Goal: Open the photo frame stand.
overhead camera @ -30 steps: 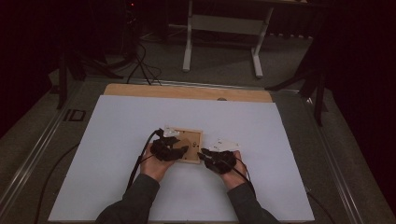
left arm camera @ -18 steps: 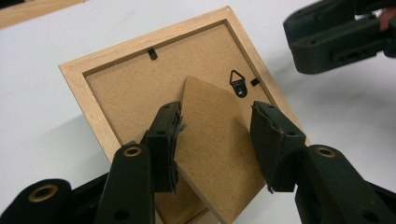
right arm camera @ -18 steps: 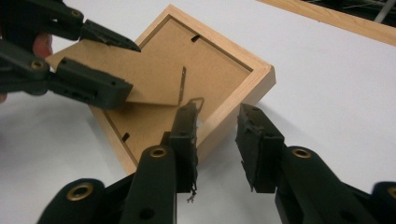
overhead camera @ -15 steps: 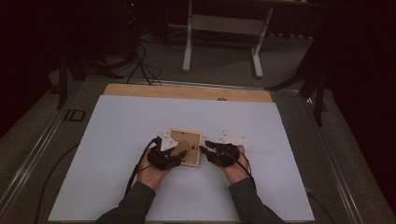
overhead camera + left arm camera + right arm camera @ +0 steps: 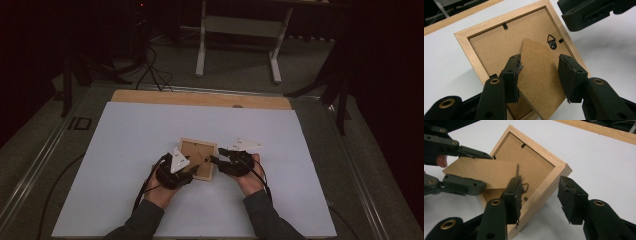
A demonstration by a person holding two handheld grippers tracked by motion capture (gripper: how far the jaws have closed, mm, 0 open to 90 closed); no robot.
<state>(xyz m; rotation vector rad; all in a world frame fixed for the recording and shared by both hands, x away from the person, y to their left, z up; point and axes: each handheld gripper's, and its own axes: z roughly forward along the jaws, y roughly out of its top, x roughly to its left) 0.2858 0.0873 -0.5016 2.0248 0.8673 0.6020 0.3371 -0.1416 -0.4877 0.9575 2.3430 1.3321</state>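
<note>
A light wooden picture frame (image 5: 197, 150) lies face down on the white table, its brown backing (image 5: 489, 47) up. The cardboard stand leg (image 5: 539, 70) is swung up off the backing, and my left gripper (image 5: 539, 75) is shut across its width. From the right gripper view, the stand leg (image 5: 481, 172) sits pinched between the left gripper's two fingers (image 5: 464, 185). My right gripper (image 5: 541, 200) is open and straddles the frame's near rail (image 5: 544, 187), one jaw over the backing, the other outside the rail. In the high view the left gripper (image 5: 192, 170) and right gripper (image 5: 215, 161) meet at the frame's near edge.
The white sheet (image 5: 150, 125) covers the table, with a bare wooden strip (image 5: 200, 98) along the far edge. A small metal hanger (image 5: 552, 41) sits on the backing near the stand's hinge. Table legs and cables lie on the dark floor beyond.
The left hand has drawn back slightly toward me and the right hand has edged forward. The frame stays in about the same place.
</note>
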